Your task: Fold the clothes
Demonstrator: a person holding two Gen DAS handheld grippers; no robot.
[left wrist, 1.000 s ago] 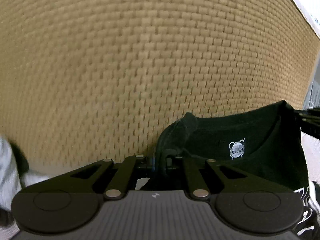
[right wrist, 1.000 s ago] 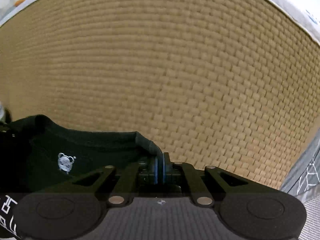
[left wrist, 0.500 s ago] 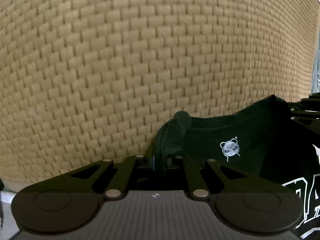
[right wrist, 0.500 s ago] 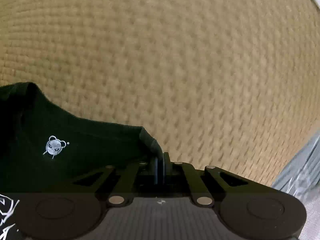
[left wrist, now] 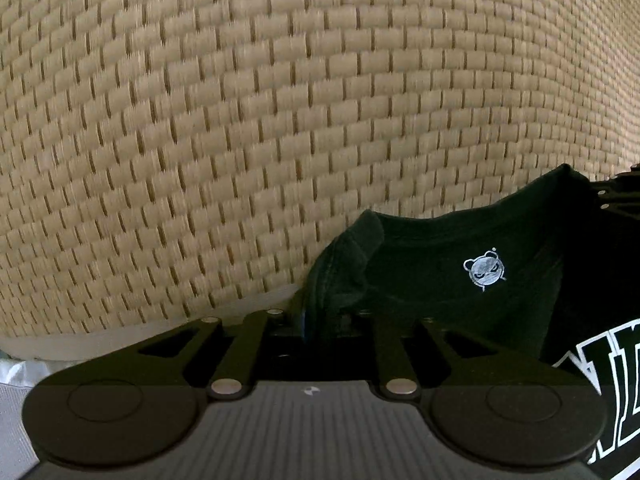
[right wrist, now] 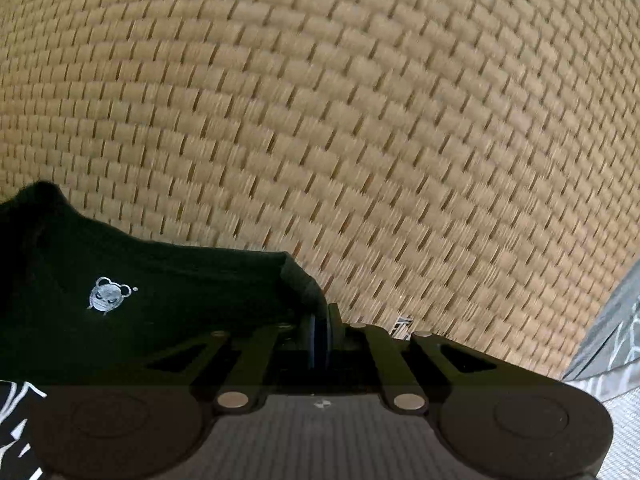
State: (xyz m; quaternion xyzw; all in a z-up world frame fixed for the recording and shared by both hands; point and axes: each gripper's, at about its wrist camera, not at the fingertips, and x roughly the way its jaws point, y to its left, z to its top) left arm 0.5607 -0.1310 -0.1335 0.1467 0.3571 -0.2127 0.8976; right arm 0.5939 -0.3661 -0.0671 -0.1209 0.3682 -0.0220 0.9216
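Item: black T-shirt (left wrist: 460,248) | soft, light, limp | my left tool (left wrist: 320,316) and right tool (right wrist: 320,332) each pinched its neckline, above woven mat (left wrist: 240,120) | best held there.

both wrist views close above woven mat (left wrist: 240,120), facing forward, sharing black shirt (right wrist: 160,300)

We seem to be in a home, likely a bedroom: ahead of each hand-held gripper (left wrist: 320,320) spreads a woven straw mat (left wrist: 280,120) of the kind laid on beds, and grey patterned bedding (right wrist: 612,344) shows past its edge, right of the right one.
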